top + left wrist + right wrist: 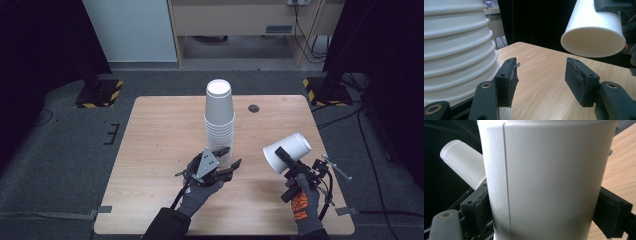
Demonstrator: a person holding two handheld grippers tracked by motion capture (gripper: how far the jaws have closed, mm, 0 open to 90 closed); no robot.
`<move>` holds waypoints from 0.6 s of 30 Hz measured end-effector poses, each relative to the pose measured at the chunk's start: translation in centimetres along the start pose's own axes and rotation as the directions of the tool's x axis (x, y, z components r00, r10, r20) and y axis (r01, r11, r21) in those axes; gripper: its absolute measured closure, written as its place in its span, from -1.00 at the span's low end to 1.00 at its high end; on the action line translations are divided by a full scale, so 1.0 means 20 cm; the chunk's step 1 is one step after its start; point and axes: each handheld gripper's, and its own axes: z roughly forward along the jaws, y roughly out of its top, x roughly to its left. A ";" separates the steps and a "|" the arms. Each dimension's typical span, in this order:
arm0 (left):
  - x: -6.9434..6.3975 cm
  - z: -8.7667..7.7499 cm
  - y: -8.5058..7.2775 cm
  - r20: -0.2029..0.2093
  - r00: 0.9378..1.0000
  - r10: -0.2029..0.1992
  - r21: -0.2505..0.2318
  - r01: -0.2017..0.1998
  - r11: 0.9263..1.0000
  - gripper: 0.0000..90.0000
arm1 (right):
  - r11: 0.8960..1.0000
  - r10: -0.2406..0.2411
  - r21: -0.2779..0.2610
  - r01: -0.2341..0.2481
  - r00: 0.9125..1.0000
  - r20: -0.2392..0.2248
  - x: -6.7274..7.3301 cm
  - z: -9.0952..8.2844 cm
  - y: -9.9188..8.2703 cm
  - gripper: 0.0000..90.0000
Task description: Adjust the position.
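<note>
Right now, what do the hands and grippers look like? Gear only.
Left gripper: black jaws with frayed dark pads, grey three-cornered plate on top, black cable. Right gripper: black, with cable loops and a thin metal rod at its side. Grey gloves; the right hand has orange markings. Dark sleeves.

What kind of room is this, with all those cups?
Probably a lab or studio for recording hand work. A bare wooden table stands on grey carpet between dark curtains, with cables on the floor and yellow-and-black striped stand bases at the sides.
</note>
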 end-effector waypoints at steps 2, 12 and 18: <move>-0.01 0.02 0.00 0.008 1.000 -0.002 -0.006 0.002 1.000 -0.06 | 1.000 0.000 0.001 0.000 1.000 -0.003 0.00 0.00 0.00 -0.67; -0.04 0.12 0.01 0.035 0.999 -0.010 -0.019 0.011 1.000 -0.05 | 1.000 0.003 0.003 -0.003 1.000 -0.003 0.00 0.00 0.00 -0.67; -0.07 0.17 0.02 0.050 0.999 0.003 -0.019 -0.002 1.000 -0.06 | 1.000 0.003 0.006 -0.003 1.000 -0.007 0.00 0.00 0.00 -0.67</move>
